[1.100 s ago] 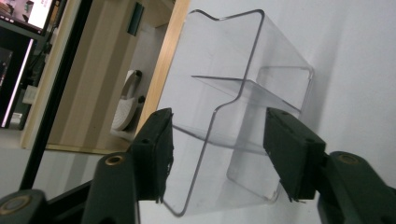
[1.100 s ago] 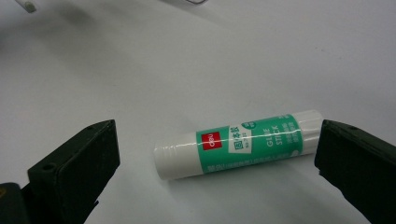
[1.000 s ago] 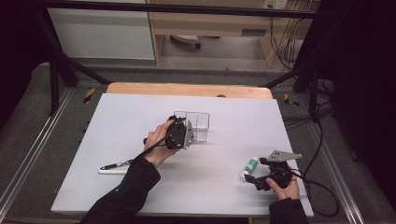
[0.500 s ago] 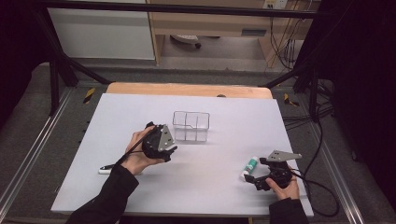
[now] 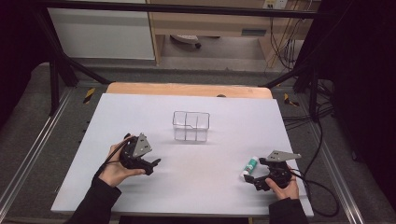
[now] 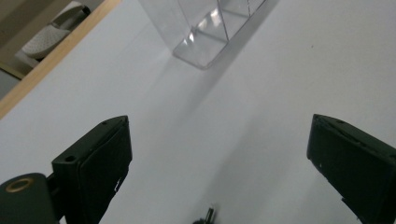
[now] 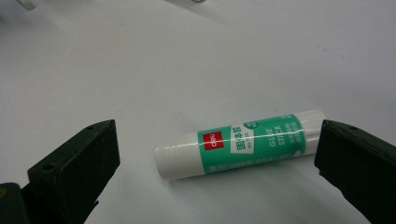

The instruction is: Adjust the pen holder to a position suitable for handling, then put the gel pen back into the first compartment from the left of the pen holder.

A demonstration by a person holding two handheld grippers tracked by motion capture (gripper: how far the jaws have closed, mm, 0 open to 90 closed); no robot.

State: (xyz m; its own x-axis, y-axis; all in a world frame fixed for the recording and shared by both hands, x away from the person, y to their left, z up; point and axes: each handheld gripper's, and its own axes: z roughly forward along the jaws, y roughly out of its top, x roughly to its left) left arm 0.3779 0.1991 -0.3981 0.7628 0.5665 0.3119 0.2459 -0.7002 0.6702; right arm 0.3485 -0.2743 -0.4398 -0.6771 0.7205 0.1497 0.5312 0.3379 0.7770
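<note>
Nearest the person, at the right front of the white table (image 5: 187,196), the right gripper (image 5: 254,179) rests in the right hand (image 5: 282,186) with its jaws spread wide, nothing pinched. A green-and-white glue stick (image 7: 243,144) lies flat on the table between those jaws, one end just beside one jaw, well apart from the other. At the left, slightly farther in, the left gripper (image 5: 152,164) sits low over the table in the left hand (image 5: 114,168); its jaws have just been opening and stand wide apart with only bare table between them. Beyond both, near the table's middle, stands a clear plastic box (image 5: 191,126) with compartments, upright.
</note>
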